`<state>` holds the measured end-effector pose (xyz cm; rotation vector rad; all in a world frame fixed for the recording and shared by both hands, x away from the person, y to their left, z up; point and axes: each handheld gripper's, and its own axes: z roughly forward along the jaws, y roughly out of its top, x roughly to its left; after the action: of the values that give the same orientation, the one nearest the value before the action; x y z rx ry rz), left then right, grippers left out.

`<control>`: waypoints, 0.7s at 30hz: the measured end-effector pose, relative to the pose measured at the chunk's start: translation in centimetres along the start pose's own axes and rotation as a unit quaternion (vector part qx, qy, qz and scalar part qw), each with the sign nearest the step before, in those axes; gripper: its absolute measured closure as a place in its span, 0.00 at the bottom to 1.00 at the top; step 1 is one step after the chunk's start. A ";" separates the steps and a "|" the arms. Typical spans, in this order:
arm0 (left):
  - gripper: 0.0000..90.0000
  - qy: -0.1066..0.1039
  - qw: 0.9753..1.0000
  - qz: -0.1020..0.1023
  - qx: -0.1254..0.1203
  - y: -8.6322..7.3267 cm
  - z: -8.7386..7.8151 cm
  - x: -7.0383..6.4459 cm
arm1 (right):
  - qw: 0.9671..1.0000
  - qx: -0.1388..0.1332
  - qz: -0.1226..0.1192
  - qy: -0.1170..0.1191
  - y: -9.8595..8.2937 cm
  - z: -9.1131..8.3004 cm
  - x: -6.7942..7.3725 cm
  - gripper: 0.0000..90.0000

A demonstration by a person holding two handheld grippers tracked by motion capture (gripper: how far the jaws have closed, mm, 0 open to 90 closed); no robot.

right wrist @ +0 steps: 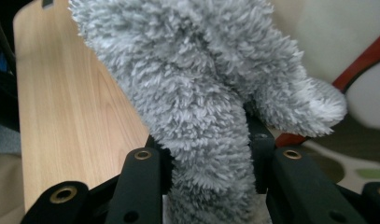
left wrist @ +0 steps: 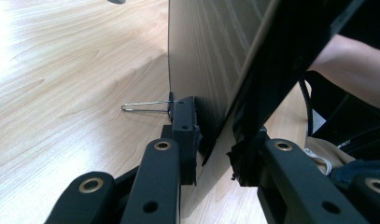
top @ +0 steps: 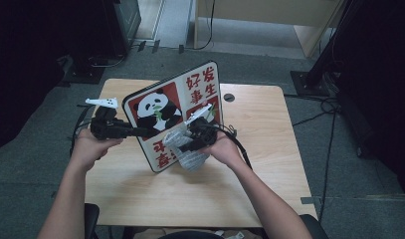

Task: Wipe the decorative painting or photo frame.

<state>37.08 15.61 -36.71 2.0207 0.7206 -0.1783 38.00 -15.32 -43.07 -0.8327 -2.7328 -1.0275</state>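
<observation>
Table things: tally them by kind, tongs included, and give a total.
Panda picture board, held tilted on its edge by the left tongs: 1
Grey fluffy cloth, clamped in the right tongs against the board: 1
Tongs: 2
Wooden table: 1
Total: 5

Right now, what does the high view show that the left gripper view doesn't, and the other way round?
High view: the printed face of the red-and-white panda board, with the right gripper pressing a fluffy grey cloth against it. Left gripper view: the board's plain back, its edge clamped in the left gripper, and a thin wire clip beside one jaw. Both: the board tilted up off the light wooden table.
</observation>
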 end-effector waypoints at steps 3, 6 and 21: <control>0.83 -0.001 1.000 -0.001 -0.001 0.0 0.0 0.0 | 1.000 0.000 0.007 0.007 -0.6 0.5 -0.1 0.74; 0.83 -0.001 1.000 -0.002 -0.002 0.0 0.0 0.0 | 1.000 0.005 0.010 0.010 -0.9 0.9 -0.3 0.74; 0.83 0.001 1.000 -0.004 -0.005 -0.1 0.0 0.0 | 0.999 0.028 0.021 0.020 -2.9 2.7 -0.9 0.74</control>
<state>37.08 15.63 -36.77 2.0090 0.7307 -0.1775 37.50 -15.80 -47.10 -0.8493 -2.6859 -0.9438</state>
